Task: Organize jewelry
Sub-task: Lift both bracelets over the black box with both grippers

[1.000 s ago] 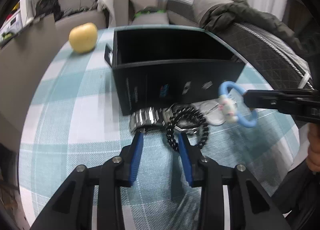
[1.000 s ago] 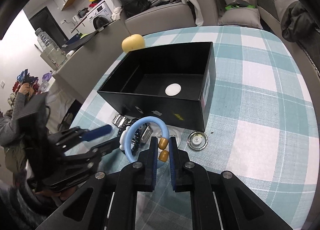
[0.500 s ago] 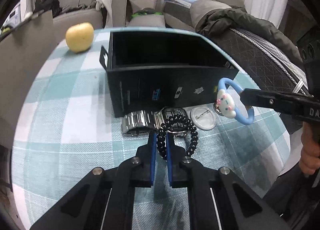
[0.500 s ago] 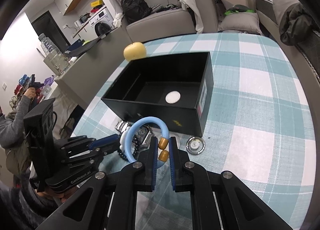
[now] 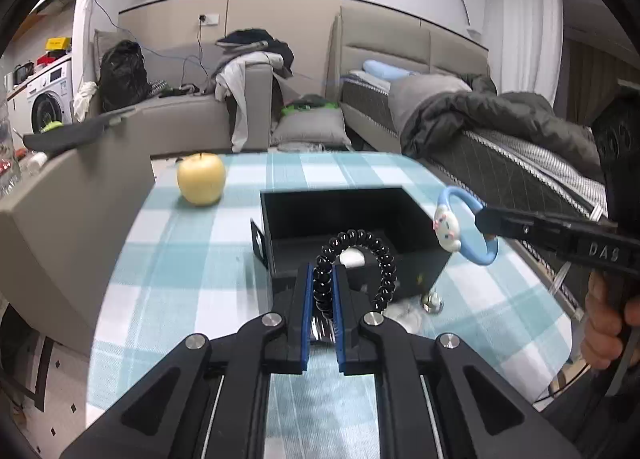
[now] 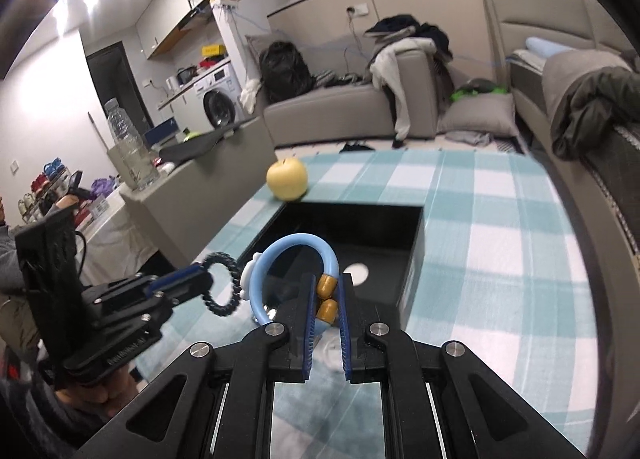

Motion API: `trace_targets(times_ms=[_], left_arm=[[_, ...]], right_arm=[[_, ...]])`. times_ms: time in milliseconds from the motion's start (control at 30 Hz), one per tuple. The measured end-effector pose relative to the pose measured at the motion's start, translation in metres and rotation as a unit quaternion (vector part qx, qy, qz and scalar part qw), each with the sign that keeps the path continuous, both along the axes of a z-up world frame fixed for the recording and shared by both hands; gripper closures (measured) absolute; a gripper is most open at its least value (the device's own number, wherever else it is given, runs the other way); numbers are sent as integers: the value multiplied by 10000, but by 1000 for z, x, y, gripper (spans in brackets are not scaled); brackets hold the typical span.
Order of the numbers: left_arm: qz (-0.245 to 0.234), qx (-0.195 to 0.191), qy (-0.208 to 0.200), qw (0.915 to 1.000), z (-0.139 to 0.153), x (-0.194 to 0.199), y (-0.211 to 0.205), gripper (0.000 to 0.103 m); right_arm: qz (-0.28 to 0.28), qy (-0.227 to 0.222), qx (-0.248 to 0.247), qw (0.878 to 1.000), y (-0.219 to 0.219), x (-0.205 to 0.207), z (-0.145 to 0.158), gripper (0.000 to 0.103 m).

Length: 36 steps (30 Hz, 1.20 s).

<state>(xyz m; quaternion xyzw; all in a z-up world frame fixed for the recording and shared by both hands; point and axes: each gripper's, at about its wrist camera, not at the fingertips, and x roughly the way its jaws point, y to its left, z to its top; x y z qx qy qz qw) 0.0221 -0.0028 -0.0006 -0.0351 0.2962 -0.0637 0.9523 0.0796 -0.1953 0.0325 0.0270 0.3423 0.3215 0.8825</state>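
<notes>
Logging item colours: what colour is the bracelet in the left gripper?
Black beaded bracelet, clearest in left wrist view.

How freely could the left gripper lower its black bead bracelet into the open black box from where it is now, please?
Probably freely: the left gripper, shut on the black bead bracelet, hangs before the open-topped black box. The right gripper, holding the blue bracelet, sits off to one side.

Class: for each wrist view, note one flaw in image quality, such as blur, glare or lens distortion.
Left wrist view: fisheye bends the sofa line and darkens the corners; the black bead bracelet stays sharp. Right wrist view: ceiling lights flare top left, and the black box rim and left tool look motion-smeared.
</notes>
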Motion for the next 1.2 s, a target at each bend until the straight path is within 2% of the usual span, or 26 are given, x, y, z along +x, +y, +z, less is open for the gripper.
trace_targets(times_ms=[267, 400, 500, 600, 733, 900, 1200], left_arm=[[-39, 127, -326, 9994, 28, 14, -2, 98], [47, 28, -360, 9993, 37, 33, 4, 98], [122, 44, -306, 9994, 33, 50, 9, 98], [240, 96, -198, 9995, 19, 62, 12, 98], [293, -37, 16, 9996, 2, 74, 15, 98], [285, -4, 59, 9996, -2, 80, 11, 98], [315, -141, 140, 9993, -5, 84, 12, 98]], right_arm=[[-132, -174, 101, 9997, 2, 27, 23, 93], [-111, -190, 194, 9996, 2, 43, 31, 93], [-197, -267, 214, 9992, 2, 57, 29, 93], [-274, -126, 225, 9993, -1, 69, 17, 93], [-344, 50, 92, 9994, -2, 81, 0, 93], [-402, 247, 71, 9989, 0, 89, -11, 93], [-303, 174, -113, 9993, 17, 91, -13, 93]])
